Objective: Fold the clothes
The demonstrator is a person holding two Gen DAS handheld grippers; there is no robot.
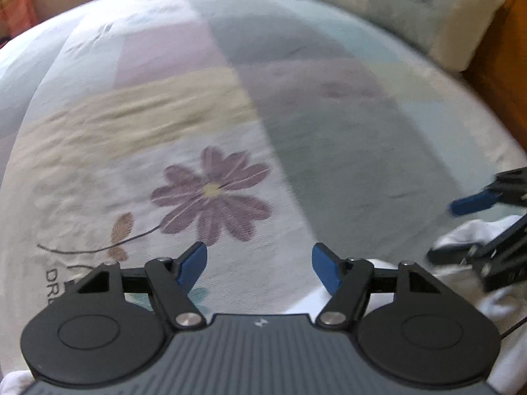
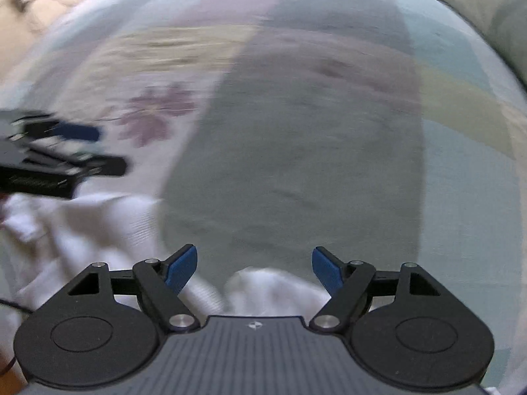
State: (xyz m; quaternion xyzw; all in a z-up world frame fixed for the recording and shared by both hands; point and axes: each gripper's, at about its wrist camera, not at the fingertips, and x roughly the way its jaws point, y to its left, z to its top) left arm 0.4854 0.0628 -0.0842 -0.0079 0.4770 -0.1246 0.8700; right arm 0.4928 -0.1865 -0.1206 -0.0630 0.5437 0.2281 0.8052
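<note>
White garment (image 2: 108,227) lay crumpled on the bed (image 2: 296,164), below and between both grippers. Right gripper (image 2: 255,268) was nearer, a fold just under its jaws; left gripper (image 1: 260,268) stood beside it. Both sets of jaws were apart, empty.

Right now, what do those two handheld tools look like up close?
Both match. The left tool and right tool each have two blue fingertip pads on black angular link arms with silver pivot pins. These arms swing from two round black discs, each marked with a circle. Between the discs sits a grey ribbed body with a small white logo. A thin dark cable trails beside each. No hand or sleeve shows.
</note>
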